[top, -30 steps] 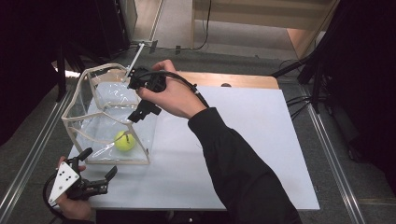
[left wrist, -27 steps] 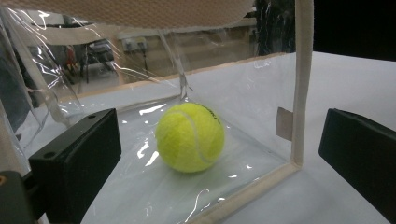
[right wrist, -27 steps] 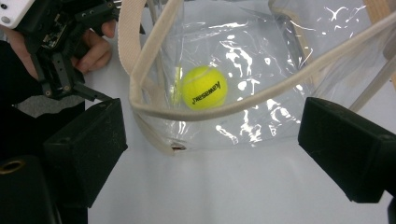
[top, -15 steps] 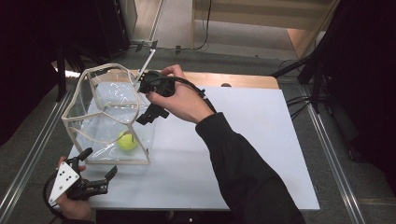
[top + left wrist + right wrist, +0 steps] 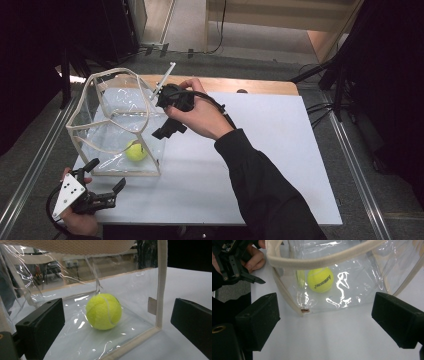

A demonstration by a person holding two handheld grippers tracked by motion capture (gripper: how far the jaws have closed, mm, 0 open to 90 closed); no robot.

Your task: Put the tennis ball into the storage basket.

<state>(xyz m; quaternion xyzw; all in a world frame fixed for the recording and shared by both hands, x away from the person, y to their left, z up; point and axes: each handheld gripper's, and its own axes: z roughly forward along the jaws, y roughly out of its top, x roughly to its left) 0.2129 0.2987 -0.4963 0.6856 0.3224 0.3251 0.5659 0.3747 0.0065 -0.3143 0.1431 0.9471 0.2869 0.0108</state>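
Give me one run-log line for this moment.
right gripper: open, above bag rim | left gripper: open, outside clear bag | tennis ball: inside bag, untouched | table

We saw the bag [image 5: 112,125] standing on the table [image 5: 280,165] toward its left edge, the tennis ball [image 5: 135,150] inside near its front right corner. The left gripper [image 5: 102,192] lay before the bag at the front left corner; the right gripper [image 5: 167,117] hung over the bag's right rim.
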